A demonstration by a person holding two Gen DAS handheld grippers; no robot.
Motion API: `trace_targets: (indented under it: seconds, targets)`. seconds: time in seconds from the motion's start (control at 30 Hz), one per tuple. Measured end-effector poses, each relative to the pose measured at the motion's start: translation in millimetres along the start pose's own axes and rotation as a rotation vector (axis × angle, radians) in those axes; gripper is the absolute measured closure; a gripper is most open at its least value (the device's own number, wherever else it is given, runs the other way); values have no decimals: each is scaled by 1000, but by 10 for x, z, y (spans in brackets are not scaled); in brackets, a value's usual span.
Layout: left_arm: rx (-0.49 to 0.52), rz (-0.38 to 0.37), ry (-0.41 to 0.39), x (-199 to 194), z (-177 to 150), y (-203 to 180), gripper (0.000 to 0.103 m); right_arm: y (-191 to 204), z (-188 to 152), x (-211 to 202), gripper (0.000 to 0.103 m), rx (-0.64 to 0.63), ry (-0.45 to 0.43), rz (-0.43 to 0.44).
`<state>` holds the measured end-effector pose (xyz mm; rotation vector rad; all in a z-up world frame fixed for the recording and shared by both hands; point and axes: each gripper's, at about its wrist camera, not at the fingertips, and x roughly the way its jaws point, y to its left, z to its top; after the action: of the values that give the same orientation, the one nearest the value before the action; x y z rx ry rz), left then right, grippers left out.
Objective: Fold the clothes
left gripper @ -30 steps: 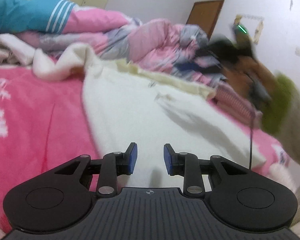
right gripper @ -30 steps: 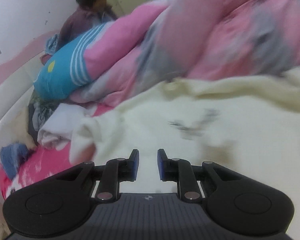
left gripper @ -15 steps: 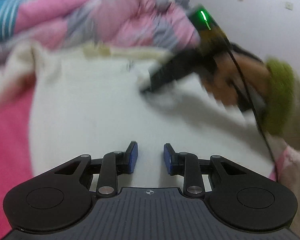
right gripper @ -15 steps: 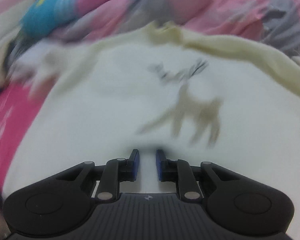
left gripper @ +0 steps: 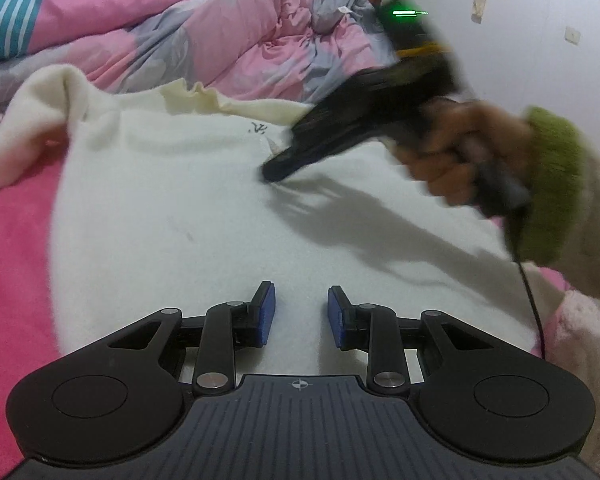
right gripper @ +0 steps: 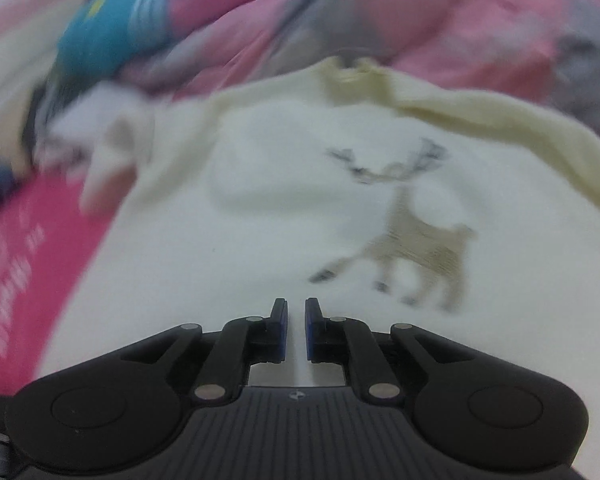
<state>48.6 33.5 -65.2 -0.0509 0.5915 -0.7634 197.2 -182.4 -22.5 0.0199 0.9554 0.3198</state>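
While the white sweater (left gripper: 172,216) lies spread flat on the pink bedsheet (left gripper: 16,248), its cream hem (right gripper: 480,116) runs along the far edge against a heaped pink-and-grey quilt (left gripper: 236,40), and bare sheet shows only to the left. The left tongs (left gripper: 299,314) hang over the near part of the sweater, jaws partly apart with nothing between them. The right tongs (right gripper: 296,330) have just been closing and now stand nearly together, a narrow slit left; in the left wrist view their tips (left gripper: 272,170) press down near the middle of the sweater, and whether cloth is pinched is hard to say through the blur. A hand (left gripper: 456,160) in a green cuff (left gripper: 552,184) holds them. There is one sweater with one deer print (right gripper: 412,232), and two tongs.
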Motion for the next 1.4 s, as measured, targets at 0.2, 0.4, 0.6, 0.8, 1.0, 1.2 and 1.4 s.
trace_targets:
  seconds: [0.2,0.4,0.6,0.8,1.0,1.2,1.4]
  targets:
    - [18,7,-17,-26,-33,-34,74,-232,562,534,99,127,-86,-12]
    - [0,-3,-19,-80,-20,-34,74,-618,261,-391,93,215,-213,-43]
    - [-89,-105,-40,-255,266,-134,74,-829,-477,-1056,92,172,-118,-181]
    - [0,-112,88,281,62,-382,74,-1090,-474,-525,95,98,-31,-264]
    - [19,-129,45,257,-8,-395,74,-1976,-94,-319,96,359,-172,-327]
    - [-1,-148,42,272,7,-361,74,-1670,-315,-677,92,341,-193,-177]
    - [15,-152,24,243,-16,-388,74,-885,-325,-96,93,59,-57,-138]
